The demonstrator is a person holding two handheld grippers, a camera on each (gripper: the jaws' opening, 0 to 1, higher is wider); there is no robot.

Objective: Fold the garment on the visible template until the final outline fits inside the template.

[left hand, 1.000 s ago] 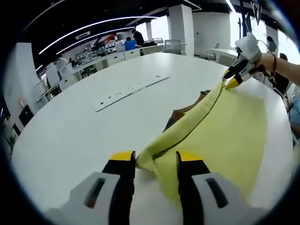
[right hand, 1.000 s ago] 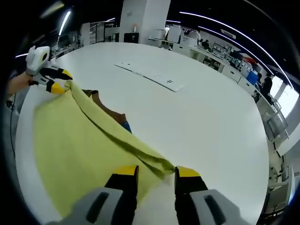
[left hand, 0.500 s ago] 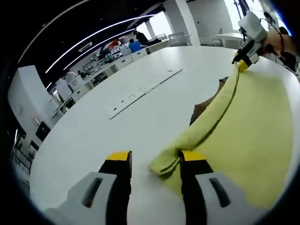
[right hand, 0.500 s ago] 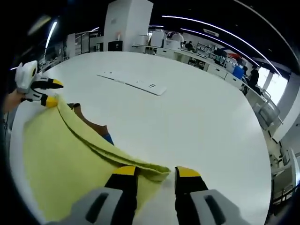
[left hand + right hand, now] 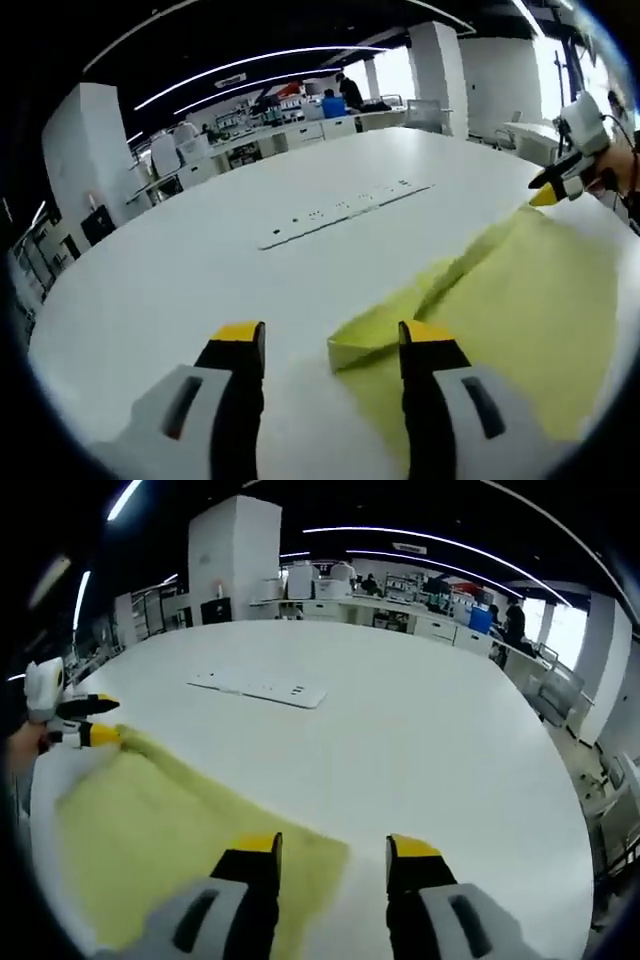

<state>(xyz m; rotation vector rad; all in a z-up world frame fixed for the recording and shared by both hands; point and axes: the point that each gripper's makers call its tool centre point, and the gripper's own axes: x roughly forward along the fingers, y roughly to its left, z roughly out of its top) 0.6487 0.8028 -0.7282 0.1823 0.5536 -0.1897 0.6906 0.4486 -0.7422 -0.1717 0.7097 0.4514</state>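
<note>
Folding looks mid-way: the yellow garment lies flat on the white tabletop, on the near side of the power strip. Left claw and right claw both stand with jaws parted, gripping nothing, each at one corner of the garment's doubled edge. That edge, the long axis, runs between the 2 claws. Next, I judge, comes regripping for a cross fold; no template outline is discernible.

The yellow garment, held up off the table a second ago, now lies flat, covering the brown patch seen earlier. Both claws have let go: the left claw and right claw stand open beside its folded corners.
</note>
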